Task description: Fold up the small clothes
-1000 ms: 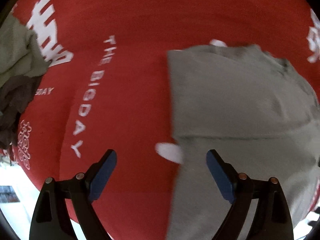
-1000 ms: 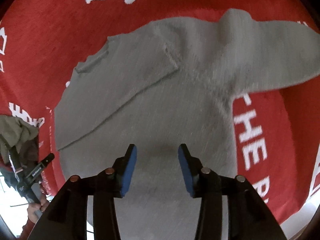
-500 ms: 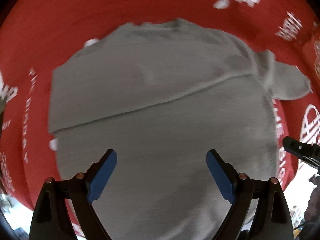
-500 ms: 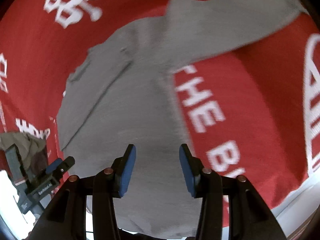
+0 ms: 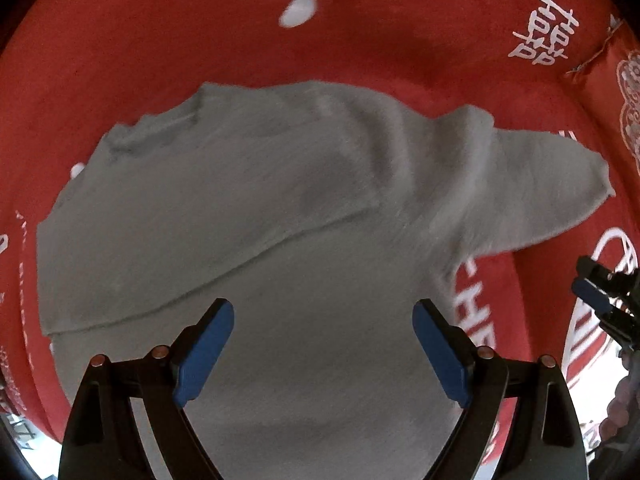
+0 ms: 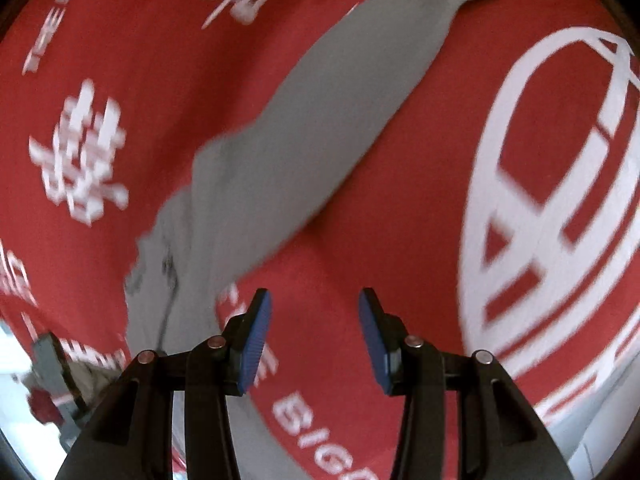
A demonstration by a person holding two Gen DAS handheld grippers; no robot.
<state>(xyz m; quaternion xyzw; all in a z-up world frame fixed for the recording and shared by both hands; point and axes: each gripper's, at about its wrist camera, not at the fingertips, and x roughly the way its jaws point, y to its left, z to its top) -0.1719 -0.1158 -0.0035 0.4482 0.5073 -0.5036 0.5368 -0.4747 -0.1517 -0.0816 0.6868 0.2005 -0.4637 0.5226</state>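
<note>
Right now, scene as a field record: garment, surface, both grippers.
garment: grey top, spread flat, one sleeve folded across the body
free sleeve: grey sleeve, stretched out on the cloth
surface: red printed cloth with white lettering
left gripper: jaws open, empty, over the body
right gripper: jaws open, empty, over cloth beside the sleeve

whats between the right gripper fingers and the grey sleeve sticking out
Only bare red cloth with white lettering, in the right wrist view. The open right gripper hovers beside the grey shirt, whose sleeve stretches away above it.
</note>
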